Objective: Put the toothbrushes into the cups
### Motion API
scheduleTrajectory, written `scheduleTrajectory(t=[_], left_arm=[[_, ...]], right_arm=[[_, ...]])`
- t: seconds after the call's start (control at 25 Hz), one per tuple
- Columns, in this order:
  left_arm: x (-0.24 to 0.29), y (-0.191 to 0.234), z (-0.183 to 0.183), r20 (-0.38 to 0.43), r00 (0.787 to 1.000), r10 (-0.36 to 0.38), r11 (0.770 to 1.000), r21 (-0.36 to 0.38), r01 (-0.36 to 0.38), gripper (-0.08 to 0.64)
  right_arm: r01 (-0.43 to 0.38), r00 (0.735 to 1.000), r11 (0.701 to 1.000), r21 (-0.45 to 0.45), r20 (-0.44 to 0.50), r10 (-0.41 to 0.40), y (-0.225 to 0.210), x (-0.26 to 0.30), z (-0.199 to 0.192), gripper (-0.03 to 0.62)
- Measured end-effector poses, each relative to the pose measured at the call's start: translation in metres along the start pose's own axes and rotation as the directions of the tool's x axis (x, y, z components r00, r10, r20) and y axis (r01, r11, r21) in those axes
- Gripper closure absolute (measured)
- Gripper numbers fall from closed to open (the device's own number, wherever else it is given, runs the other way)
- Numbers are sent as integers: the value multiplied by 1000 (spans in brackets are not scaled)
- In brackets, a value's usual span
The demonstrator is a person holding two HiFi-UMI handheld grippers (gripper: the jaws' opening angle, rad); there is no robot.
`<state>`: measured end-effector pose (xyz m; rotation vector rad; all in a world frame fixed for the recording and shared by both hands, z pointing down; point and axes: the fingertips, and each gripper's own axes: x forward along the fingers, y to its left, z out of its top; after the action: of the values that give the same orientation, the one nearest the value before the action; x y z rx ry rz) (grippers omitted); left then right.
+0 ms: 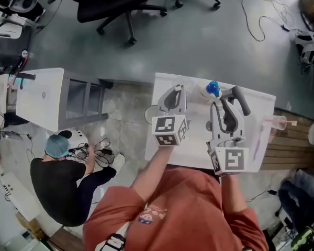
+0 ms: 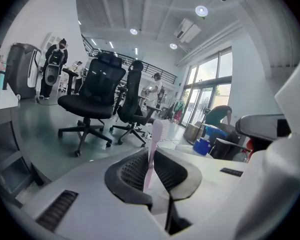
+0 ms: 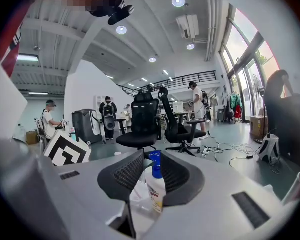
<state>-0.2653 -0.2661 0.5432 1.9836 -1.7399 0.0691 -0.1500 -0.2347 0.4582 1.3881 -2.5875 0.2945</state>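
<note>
Clenched tight, the left claw (image 2: 150,156) grasps a pink brush (image 2: 155,131) low on its handle. The brush's long axis stands near upright, bristle end up, rising clear above the jaw tips. It is held over the left half of the table (image 1: 196,140).

The one plain cup (image 1: 276,123) – pink – sits at the table's right edge, so it lies well to the right of the held brush, with the right claw (image 3: 151,159) between the two. The right hand is the nearer one to that cup, yet its jaws stand apart, released around a blue-capped bottle (image 3: 156,191) (something clear beside the bottle may be a second cup, too faint to tell).

The likely call: the left hand must carry the brush across towards the right edge, past the right claw – keeping the handle end pointing down so it can drop into the cup's mouth.
</note>
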Motion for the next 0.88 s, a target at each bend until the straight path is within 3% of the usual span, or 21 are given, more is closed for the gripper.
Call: scheduleTrajectory(t=[0.24,0.64,0.88], left_arm=[[2,0,-3,-13,1000,16,1000,15,-16,513],[-1,-5,2,16,1000,8,1000,18,-9,331],[-6,-11,9,45,999,15,999,29,-16,298]], right_arm=[[10,1000,1000,6,0,-10,-2,-1,1,479],[37,999,999,8,-5,-36,-6,-10,5,479],[18,1000,1000,12,20,-18,-9,-19,5,479]])
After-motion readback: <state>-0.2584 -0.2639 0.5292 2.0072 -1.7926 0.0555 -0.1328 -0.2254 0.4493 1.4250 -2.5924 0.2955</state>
